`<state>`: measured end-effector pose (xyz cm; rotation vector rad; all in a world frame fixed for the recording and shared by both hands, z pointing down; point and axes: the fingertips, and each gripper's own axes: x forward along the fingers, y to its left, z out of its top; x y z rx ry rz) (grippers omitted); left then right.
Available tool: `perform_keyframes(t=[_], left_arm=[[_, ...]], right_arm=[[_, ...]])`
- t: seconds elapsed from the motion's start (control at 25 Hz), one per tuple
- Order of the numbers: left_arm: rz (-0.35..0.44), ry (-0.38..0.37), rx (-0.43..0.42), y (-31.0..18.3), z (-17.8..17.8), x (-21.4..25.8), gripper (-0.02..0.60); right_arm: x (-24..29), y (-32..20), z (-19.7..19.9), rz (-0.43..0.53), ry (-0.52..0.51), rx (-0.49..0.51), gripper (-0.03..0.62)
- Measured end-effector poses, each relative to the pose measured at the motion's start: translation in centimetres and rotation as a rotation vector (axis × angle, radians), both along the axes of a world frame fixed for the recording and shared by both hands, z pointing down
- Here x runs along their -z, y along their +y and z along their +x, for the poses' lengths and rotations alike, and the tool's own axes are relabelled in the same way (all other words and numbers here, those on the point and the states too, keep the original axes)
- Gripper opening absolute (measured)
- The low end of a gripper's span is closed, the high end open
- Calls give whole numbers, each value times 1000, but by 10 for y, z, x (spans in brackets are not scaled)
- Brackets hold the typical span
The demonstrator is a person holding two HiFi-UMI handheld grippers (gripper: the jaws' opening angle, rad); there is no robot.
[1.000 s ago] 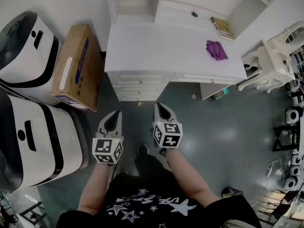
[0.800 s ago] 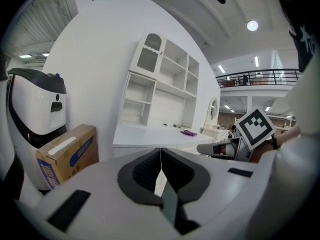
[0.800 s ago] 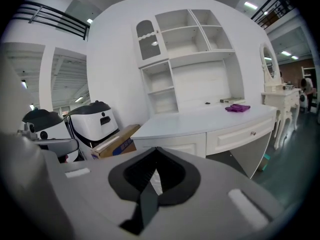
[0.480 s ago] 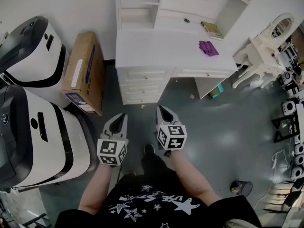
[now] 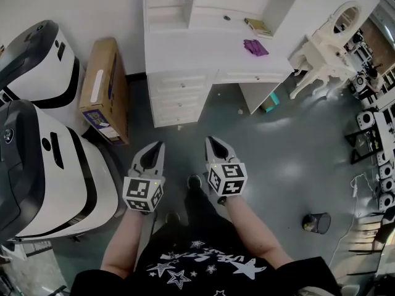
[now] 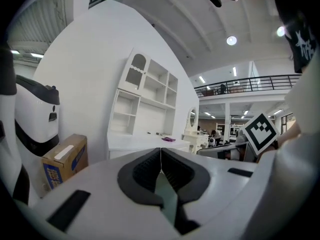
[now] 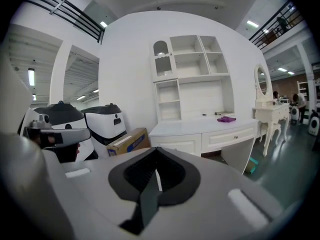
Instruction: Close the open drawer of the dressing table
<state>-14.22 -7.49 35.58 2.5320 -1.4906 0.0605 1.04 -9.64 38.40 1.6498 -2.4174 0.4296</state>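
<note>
The drawers (image 5: 181,97) of the dressing table (image 5: 203,53), set well apart from the left gripper (image 5: 158,148) and right gripper (image 5: 212,143), are seen flush, so closing is judged done; all 2 jaw pairs are clenched, empty.

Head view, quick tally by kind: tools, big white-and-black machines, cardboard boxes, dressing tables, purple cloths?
Tools: 2
White-and-black machines: 2
Cardboard box: 1
Dressing table: 1
Purple cloth: 1
Total: 7
</note>
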Motion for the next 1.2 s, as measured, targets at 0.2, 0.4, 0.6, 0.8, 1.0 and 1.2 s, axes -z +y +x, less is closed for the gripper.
perform_keyframes(t=[0.2,0.4,0.6,0.8,1.0,1.2], left_arm=[[-19,-21,-2,17,3,-8,9],[-20,-35,-2,37,15,-8,9],[-7,-45,44,53,36,-4,9],[-7,-50,101,80,57,0,9],[9,-44,117,111,91,11,9],[37,-39,130,139,117,28,9]], right_arm=[[-3,26,12,-1,0,-31,3],[1,38,14,16,4,12,3],[7,46,24,29,-33,66,3],[16,70,40,43,-44,143,3],[22,101,66,48,-52,182,3],[30,129,85,57,-49,205,3]])
